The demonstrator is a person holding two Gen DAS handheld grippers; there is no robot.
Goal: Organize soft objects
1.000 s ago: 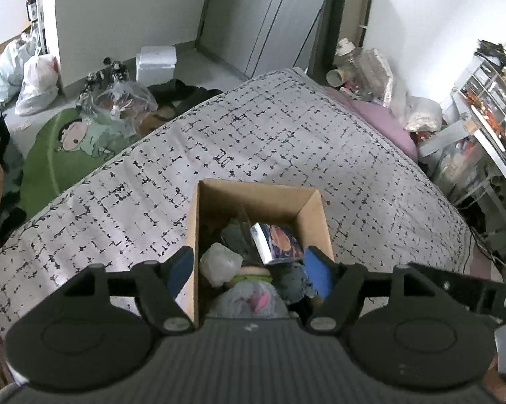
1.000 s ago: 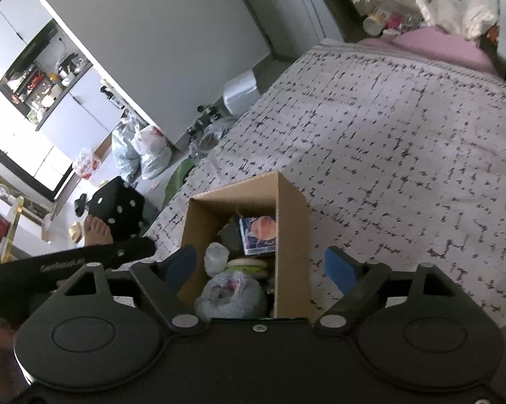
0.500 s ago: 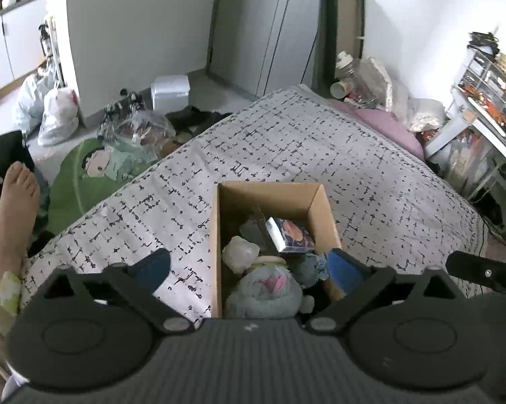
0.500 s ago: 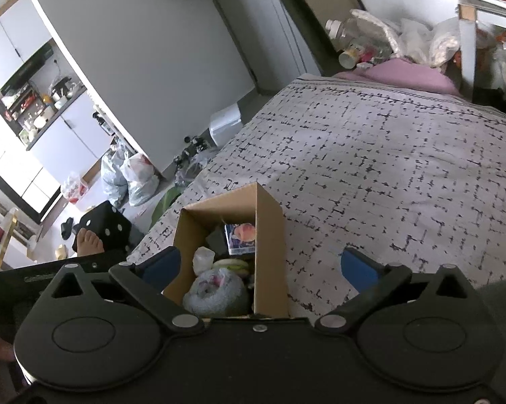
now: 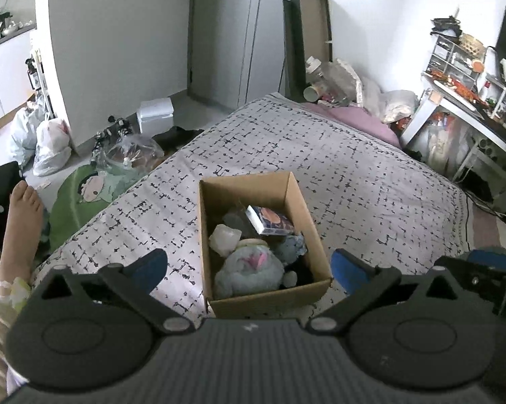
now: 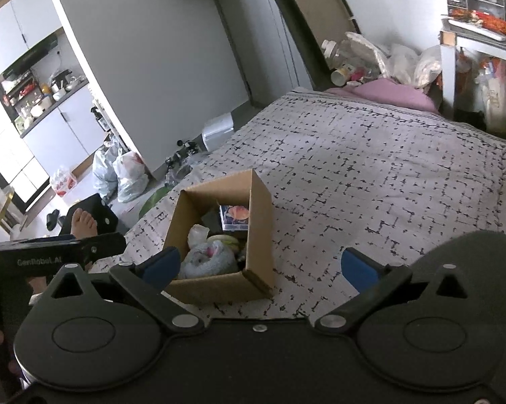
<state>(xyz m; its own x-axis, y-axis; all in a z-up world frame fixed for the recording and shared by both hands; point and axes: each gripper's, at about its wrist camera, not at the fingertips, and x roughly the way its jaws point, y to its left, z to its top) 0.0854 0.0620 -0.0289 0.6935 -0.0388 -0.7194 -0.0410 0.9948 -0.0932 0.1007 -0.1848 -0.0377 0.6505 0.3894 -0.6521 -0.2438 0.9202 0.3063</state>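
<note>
A cardboard box [image 5: 295, 198] stands on the bed near its front edge and holds several soft things: a grey-blue plush with a pink patch [image 5: 249, 267], a white lump [image 5: 224, 237] and a printed packet [image 5: 269, 220]. The box also shows in the right wrist view [image 6: 261, 222], with the plush [image 6: 207, 261] inside. My left gripper [image 5: 249, 269] is open and empty, held above and behind the box with a finger on each side. My right gripper [image 6: 259, 264] is open and empty, just right of the box.
The bed has a grey patterned cover [image 5: 337, 155] and a pink pillow [image 5: 353, 118] at the far end. A cluttered desk [image 5: 468, 101] stands at right. Bags [image 5: 47, 141], a green mat [image 5: 84, 188] and a person's bare foot [image 5: 20, 212] are on the floor at left.
Both grippers have pulled back and up from the box, so it looks smaller. The left jaws have opened wider. The box contents have not moved.
</note>
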